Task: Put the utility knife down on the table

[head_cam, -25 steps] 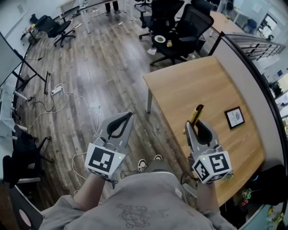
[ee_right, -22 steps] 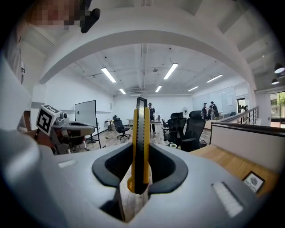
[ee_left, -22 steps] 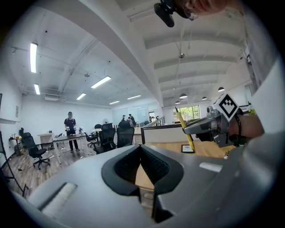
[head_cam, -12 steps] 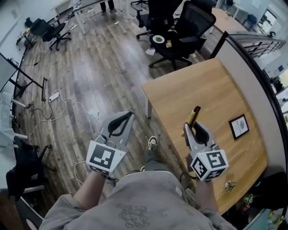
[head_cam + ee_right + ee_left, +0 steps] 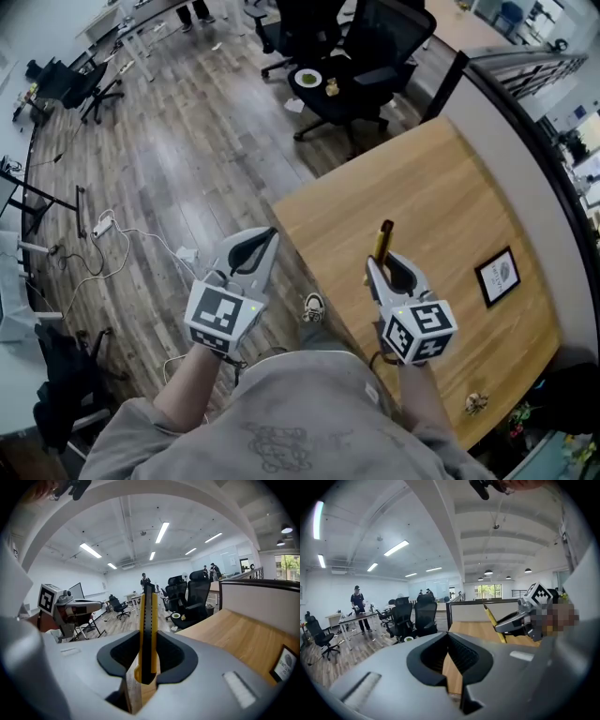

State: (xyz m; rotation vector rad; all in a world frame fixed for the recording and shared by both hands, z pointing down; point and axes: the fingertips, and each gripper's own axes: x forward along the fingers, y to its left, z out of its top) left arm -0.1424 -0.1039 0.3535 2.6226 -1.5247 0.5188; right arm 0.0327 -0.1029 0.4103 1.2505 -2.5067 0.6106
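— What has the right tool [image 5: 147, 657] got?

— Its jaws are clamped on the utility knife [image 5: 147, 620]. It is yellow and black and stands upright, gripped near its lower end, with most of its length rising past the tips.

— Does the head view add anything?

— Placement. There the knife juts forward from the tool over the bench [image 5: 441, 187], just inside the near edge. It is held up, not lying on the wood. The left tool [image 5: 265, 238] has it in its own camera side-on and slanted.

— And that left tool itself?

— Its jaws meet at the tips and grip nothing. It hangs over the wooden floor [image 5: 178, 141], off the bench's left corner, which only the head view shows.

— What lies round about?

— A small framed card [image 5: 498, 275] lies on the bench, well apart to the knife's right. A partition [image 5: 511, 117] runs along the far side and office chairs [image 5: 375, 52] stand beyond the far end. Cables [image 5: 122, 230] trail over the floor, and a person [image 5: 357, 603] stands at a distant desk.
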